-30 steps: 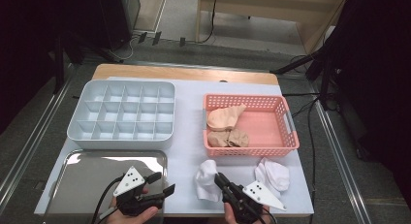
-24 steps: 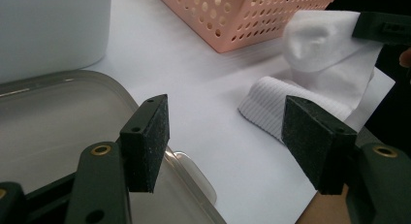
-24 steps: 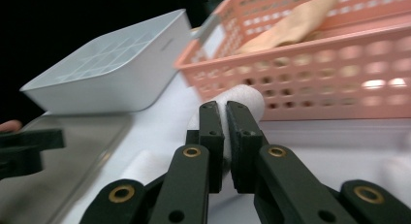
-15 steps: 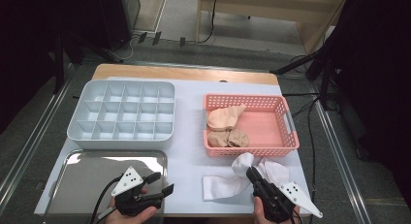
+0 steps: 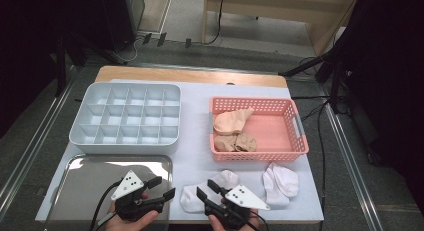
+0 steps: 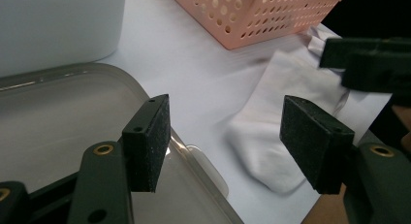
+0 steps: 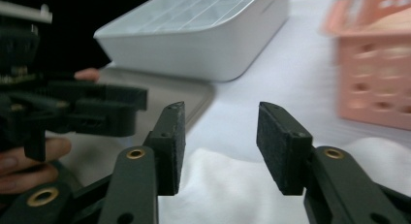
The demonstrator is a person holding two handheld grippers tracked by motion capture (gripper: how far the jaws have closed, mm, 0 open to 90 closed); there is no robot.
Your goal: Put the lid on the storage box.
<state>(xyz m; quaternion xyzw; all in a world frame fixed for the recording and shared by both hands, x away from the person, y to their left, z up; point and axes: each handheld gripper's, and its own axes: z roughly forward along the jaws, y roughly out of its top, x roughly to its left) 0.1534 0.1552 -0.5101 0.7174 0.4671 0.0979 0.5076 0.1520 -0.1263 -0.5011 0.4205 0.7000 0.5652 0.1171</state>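
White sock [image 5: 207,191] lies flat on the pale table cover [image 5: 192,121] at the near edge, between the metal tray [image 5: 85,178] and a second white sock [image 5: 280,183], in front of the pink basket [image 5: 295,136] holding beige socks [image 5: 232,131]; the grey divided organiser [image 5: 127,118] stands behind the tray. High view: the left gripper [image 5: 162,188] sits over the tray's near right corner with jaws spread and empty, and the right gripper [image 5: 207,188] hovers over the sock, jaws likewise parted, not yet closed on cloth. Left gripper view: the left gripper [image 6: 225,136] frames the sock's toe [image 6: 271,151] just beyond the tray rim [image 6: 194,151]; the other gripper's black jaws cross the upper right, so a simultaneous advance would probably bring the two tools into collision. Right gripper view: the right gripper [image 7: 220,141] stands open above white fabric [image 7: 232,190], its pads apparently clear of it. Judged risks: closing too high would pinch air or a single thin layer, letting the sock slip out on lifting; closing too low would probably catch the table cover with it; dragging sideways could bunch the sock against the tray rim.
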